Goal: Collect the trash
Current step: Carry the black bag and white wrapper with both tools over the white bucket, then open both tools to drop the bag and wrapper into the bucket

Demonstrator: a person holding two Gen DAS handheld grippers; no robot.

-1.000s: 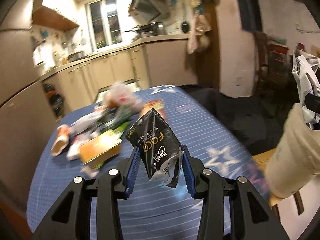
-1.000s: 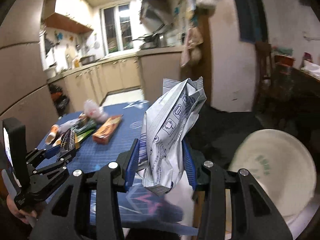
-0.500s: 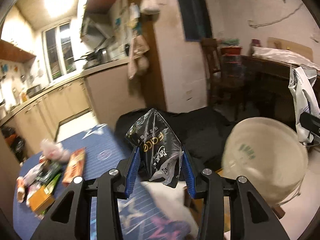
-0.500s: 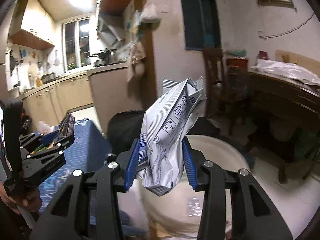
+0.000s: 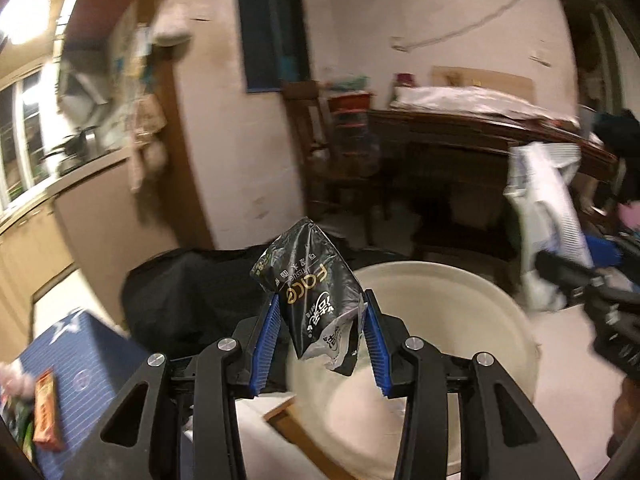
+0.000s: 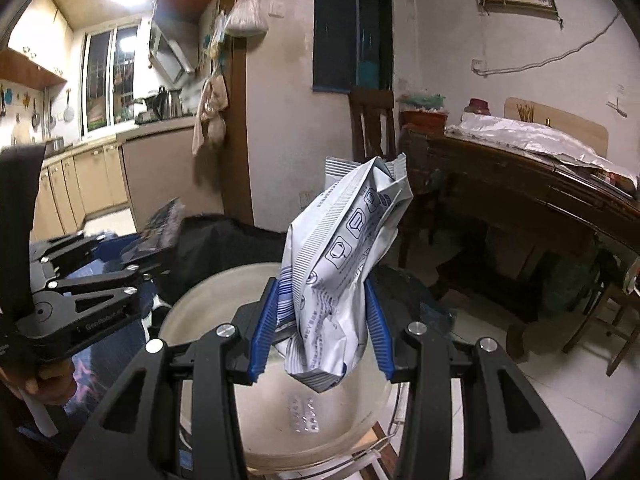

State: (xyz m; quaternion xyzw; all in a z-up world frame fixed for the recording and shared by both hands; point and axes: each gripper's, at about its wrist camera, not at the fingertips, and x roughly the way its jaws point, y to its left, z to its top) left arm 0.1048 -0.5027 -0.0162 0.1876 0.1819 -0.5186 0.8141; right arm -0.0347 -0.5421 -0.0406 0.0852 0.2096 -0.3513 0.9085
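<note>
Trash rides in both my claws: the left gripper (image 5: 320, 332) pinches a crumpled black tissue wrapper (image 5: 314, 292), the right gripper (image 6: 322, 328) a crinkled white-and-blue foil bag (image 6: 340, 272). Both hang above the round cream plastic bucket (image 6: 208, 292), where a silver blister pack (image 6: 306, 416) lies.

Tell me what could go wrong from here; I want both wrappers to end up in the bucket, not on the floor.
1. The black wrapper in the left gripper hangs over the bucket's near rim, so released now it might drop outside.
2. The white wrapper stands tall in the right gripper; it could tip past the rim.
3. Both grippers are close together and might collide.
</note>
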